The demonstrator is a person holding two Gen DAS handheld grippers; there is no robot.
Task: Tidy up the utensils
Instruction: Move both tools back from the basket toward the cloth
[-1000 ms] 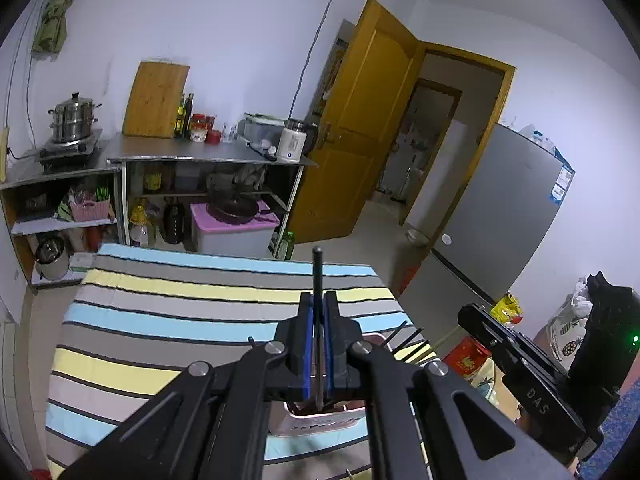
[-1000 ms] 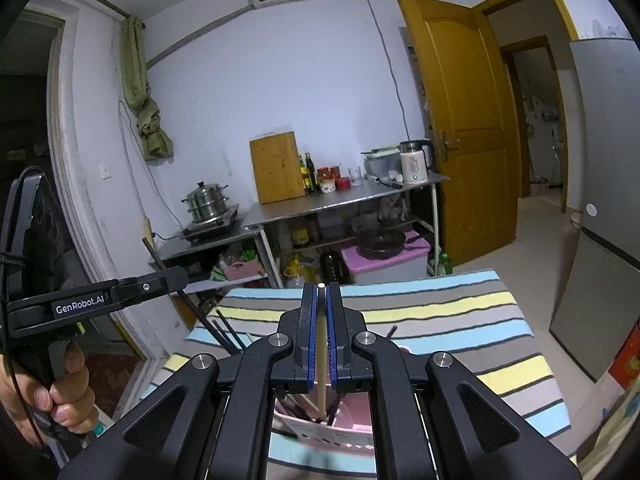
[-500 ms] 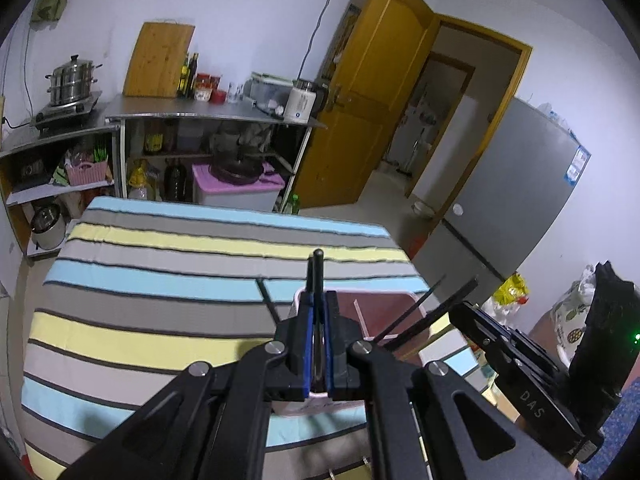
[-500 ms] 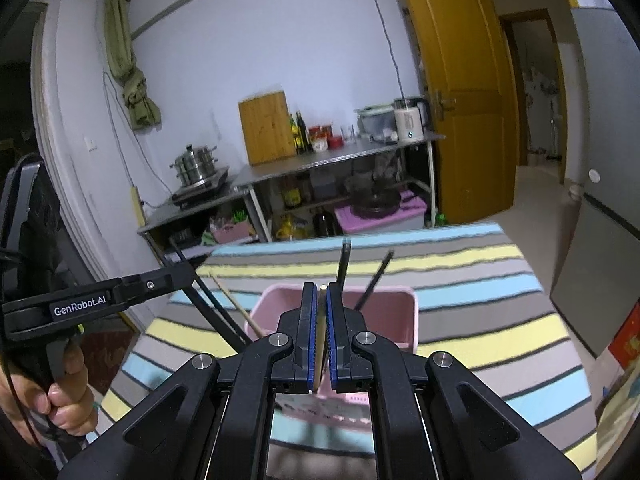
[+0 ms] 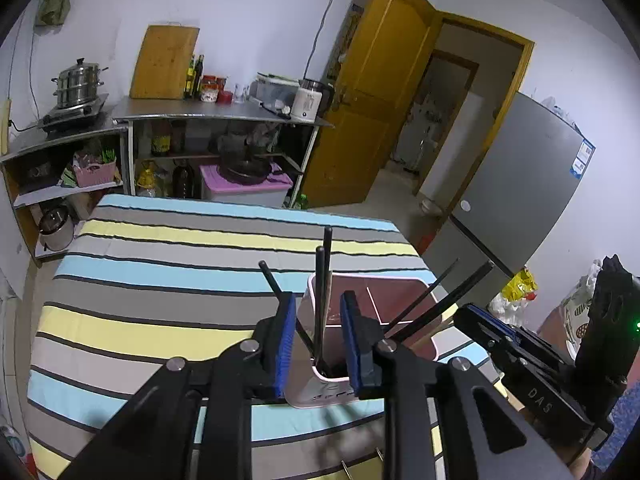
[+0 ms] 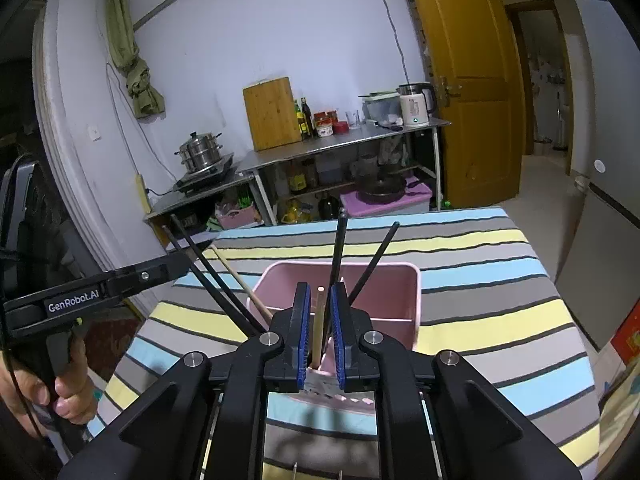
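Our left gripper [image 5: 318, 342] has its blue pads spread wide, with a black chopstick [image 5: 320, 304] standing loose in the gap, its lower end already down in the pink holder [image 5: 400, 292]. Our right gripper [image 6: 320, 338] has its jaws a little apart too, and a pale wooden chopstick [image 6: 319, 320] stands between the pads. We can't tell for sure if either pad is brushing it, but it doesn't look pinched. The holder sits on the striped tablecloth [image 5: 160, 280] right under both grippers, with more black chopsticks leaning out of it in different directions.

So we'd call this the drop-off step: both sticks look delivered. The next move probably just calls for lifting both grippers straight up without snagging the leaning sticks, then looking for whatever utensils aren't sorted yet.
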